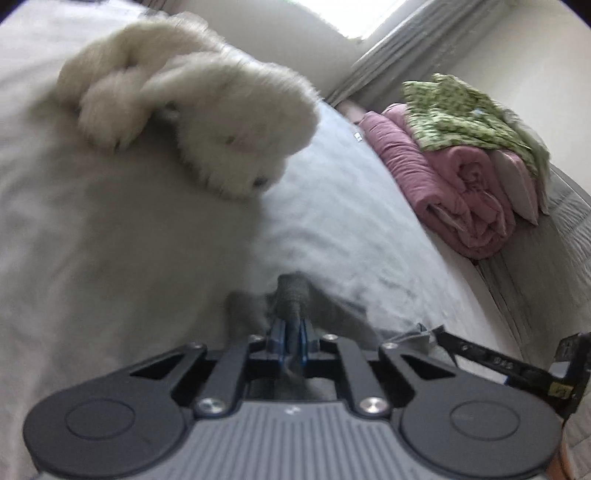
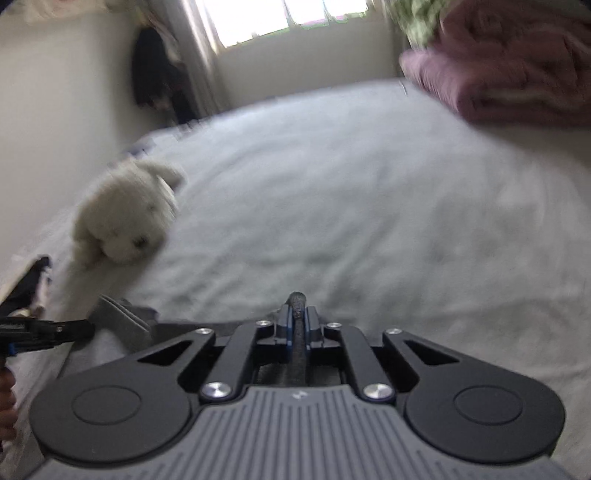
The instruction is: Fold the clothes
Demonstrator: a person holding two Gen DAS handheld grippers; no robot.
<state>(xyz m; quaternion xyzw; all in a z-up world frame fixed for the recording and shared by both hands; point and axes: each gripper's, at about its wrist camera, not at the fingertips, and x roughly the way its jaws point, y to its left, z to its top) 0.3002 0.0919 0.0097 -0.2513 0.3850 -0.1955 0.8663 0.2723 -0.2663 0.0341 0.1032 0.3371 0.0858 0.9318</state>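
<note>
A: Two grippers, both clamped on one grey garment (image 1: 291, 291). I read the left gripper (image 1: 291, 332) as pressed together on a bunched fold of it, cloth poking out past the tips. The right gripper (image 2: 297, 325) pinches a dark rolled edge (image 2: 297, 301) the same way.

B: Where does the cloth lie from the tools?

A: At the near edge of the bed (image 2: 332, 184), directly under and between my two hands. In the right wrist view the other gripper shows at the far left with grey fabric (image 2: 122, 317) slack beside it, so the held edge runs left to right across the near side. Neither hand is nearer; both already hold it.

B: So the next move?

A: My judgement: carry that edge away toward the far side, hands kept level, or the fold skews.

B: Count of the rest?

A: One white plush toy (image 1: 207, 122), far left. One pink blanket (image 1: 458, 184), folded, far right, with one green patterned cloth (image 1: 461, 114) on top. One window (image 2: 288, 18) beyond.
</note>
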